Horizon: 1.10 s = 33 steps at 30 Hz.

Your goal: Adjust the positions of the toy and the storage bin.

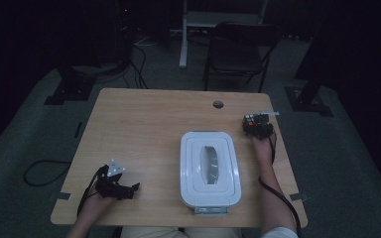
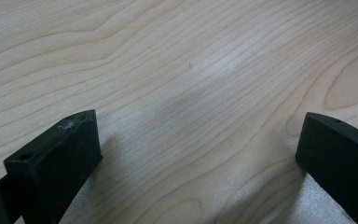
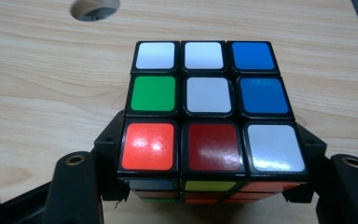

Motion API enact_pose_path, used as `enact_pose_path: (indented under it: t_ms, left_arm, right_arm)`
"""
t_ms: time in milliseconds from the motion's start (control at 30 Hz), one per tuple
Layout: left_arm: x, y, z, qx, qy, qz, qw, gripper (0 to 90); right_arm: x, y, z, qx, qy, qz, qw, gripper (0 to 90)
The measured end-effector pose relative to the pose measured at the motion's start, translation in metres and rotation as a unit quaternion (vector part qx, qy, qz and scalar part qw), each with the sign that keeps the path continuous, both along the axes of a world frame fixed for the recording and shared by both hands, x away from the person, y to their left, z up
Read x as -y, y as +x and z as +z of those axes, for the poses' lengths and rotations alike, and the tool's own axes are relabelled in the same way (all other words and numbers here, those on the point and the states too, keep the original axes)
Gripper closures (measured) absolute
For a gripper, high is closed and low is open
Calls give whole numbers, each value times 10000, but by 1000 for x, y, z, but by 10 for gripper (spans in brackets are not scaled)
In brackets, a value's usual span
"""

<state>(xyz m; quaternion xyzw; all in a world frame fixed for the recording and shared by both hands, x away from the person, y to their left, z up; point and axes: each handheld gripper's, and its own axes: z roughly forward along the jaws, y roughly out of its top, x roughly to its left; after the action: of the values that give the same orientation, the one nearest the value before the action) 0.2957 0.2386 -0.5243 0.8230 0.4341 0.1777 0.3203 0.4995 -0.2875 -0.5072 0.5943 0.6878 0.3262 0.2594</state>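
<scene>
puzzle cube (image 3: 213, 112) sat at the table's (image 1: 144, 124) 2 o'clock edge | right gripper (image 3: 213, 175) clamped its two side faces | left gripper (image 2: 196, 154) gaped, empty | judged light, rigid, glossy stickers slippery, layers could twist: grip flat opposite faces squarely

The puzzle cube (image 3: 212, 105) has a black frame, and its top face reads white, white, blue in the far row, green, white, blue in the middle, and orange-red, dark red, white in the near row; the side facing the camera shows a yellow-green square among orange ones. The surface (image 1: 144, 129) is pale wood with wavy brown grain, the box (image 1: 210, 168) on it white with a grey oval. Both the left gripper (image 2: 200, 154) and the right gripper (image 3: 212, 186) are black.
</scene>
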Motion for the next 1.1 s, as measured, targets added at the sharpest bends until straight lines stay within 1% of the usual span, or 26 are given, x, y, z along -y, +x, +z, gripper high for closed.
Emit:
enact_pose_path:
  t_ms: [100, 167, 267, 367, 400, 433, 467, 533, 567, 600, 633, 667, 700, 800, 833, 867, 900, 933, 967, 1000, 1033, 1067, 1100]
  left_arm:
    - [1, 0, 0, 5, -5, 32, 10000, 6]
    - [1, 0, 0, 6, -8, 35, 10000, 6]
    - [0, 0, 0, 6, -8, 42, 10000, 6]
    - [0, 0, 0, 3, -8, 71, 10000, 6]
    - [0, 0, 0, 3, -8, 71, 10000, 6]
    - [0, 0, 0, 3, -7, 70, 10000, 6]
    - [0, 0, 0, 5, -7, 71, 10000, 6]
    - [0, 0, 0, 7, -9, 83, 10000, 6]
    - [0, 0, 0, 7, -9, 83, 10000, 6]
    - [0, 0, 0, 6, -9, 84, 10000, 6]
    - [0, 0, 0, 4, -8, 83, 10000, 6]
    - [0, 0, 0, 4, -5, 82, 10000, 6]
    - [0, 0, 0, 4, -6, 82, 10000, 6]
    - [0, 0, 0, 2, -6, 85, 10000, 5]
    - [0, 0, 0, 2, -6, 85, 10000, 6]
    - [0, 0, 0, -3, -4, 86, 10000, 5]
    - [0, 0, 0, 3, -3, 83, 10000, 6]
    - [0, 0, 0, 3, -3, 83, 10000, 6]
    - [0, 0, 0, 1, -2, 83, 10000, 6]
    - [0, 0, 0, -1, 1, 82, 10000, 6]
    - [0, 0, 0, 1, 0, 83, 10000, 6]
    - [0, 0, 0, 1, -1, 82, 10000, 5]
    - [0, 0, 0, 1, -1, 82, 10000, 5]
  right_arm:
    - [3, -8, 7, 74, 122, 59, 9999, 338]
    - [5, -15, 10, 117, 116, 66, 9998, 339]
    - [7, -25, 14, 123, 94, 113, 9998, 338]
    - [9, -38, 17, 163, 91, 215, 9996, 339]
    - [9, -38, 17, 163, 91, 215, 9996, 339]
    - [9, -42, 18, 180, 86, 262, 9995, 339]
    - [11, -54, 19, 227, 84, 339, 9991, 338]
    - [12, -65, 18, 267, 6, 376, 9989, 338]
    - [12, -65, 18, 267, 6, 376, 9989, 338]
    - [12, -69, 18, 271, -11, 401, 9988, 338]
    - [14, -82, 16, 282, -7, 466, 9985, 338]
    - [14, -82, 16, 282, -7, 466, 9985, 338]
    - [15, -93, 15, 263, -58, 509, 9983, 338]
    - [17, -108, 14, 231, -76, 607, 9979, 338]
    - [17, -108, 14, 231, -76, 607, 9979, 338]
    - [19, -121, 13, 265, -97, 684, 9973, 338]
    - [21, -125, 13, 277, -74, 712, 9970, 339]
    - [21, -125, 13, 277, -74, 712, 9970, 339]
    - [22, -131, 13, 296, -52, 704, 9971, 339]
    - [25, -144, 13, 306, -33, 717, 9970, 339]
    - [25, -144, 13, 306, -33, 717, 9970, 339]
    - [27, -154, 13, 323, -107, 734, 9967, 339]
    - [27, -154, 13, 323, -107, 734, 9967, 339]
